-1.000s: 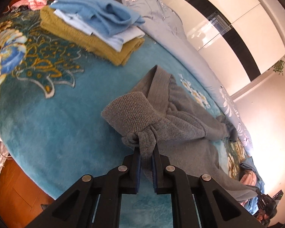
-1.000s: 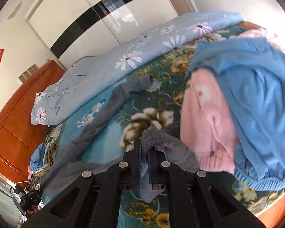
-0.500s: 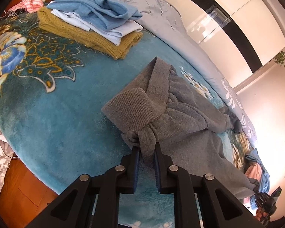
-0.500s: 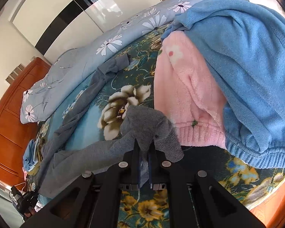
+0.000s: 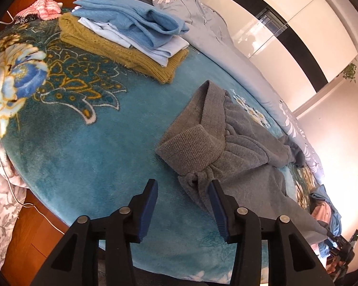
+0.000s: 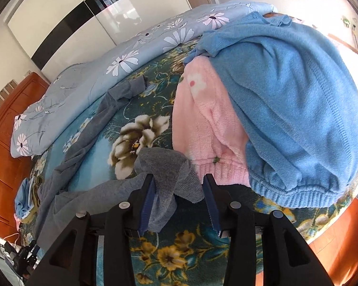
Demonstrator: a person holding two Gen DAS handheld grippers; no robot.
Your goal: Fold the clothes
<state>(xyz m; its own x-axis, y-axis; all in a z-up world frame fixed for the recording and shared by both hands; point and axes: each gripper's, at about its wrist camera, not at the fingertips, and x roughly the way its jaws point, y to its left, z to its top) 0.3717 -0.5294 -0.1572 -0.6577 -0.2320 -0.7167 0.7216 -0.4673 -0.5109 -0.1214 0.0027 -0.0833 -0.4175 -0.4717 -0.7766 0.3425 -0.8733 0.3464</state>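
A grey knitted garment (image 5: 238, 147) lies stretched across the teal flowered blanket (image 5: 83, 155), its ribbed end folded over. My left gripper (image 5: 182, 186) hovers at the bunched near corner; its jaws are opening, and the grey knot sits loose between them by the right pad. In the right wrist view the other end of the grey garment (image 6: 169, 166) rests in a hump on the blanket. My right gripper (image 6: 177, 181) straddles it with jaws opening. A flap hangs against the left pad and the right pad stands apart from it.
A folded stack of mustard, white and blue clothes (image 5: 131, 31) sits at the far left of the blanket. A pink fleece garment (image 6: 207, 124) and a blue sweater (image 6: 298, 109) are heaped right of my right gripper. A daisy-print quilt (image 6: 131, 54) runs along the back.
Both grippers were shut on the grey garment's ends and have let go. Their jaws now stand apart, and the fabric has settled on the blanket.
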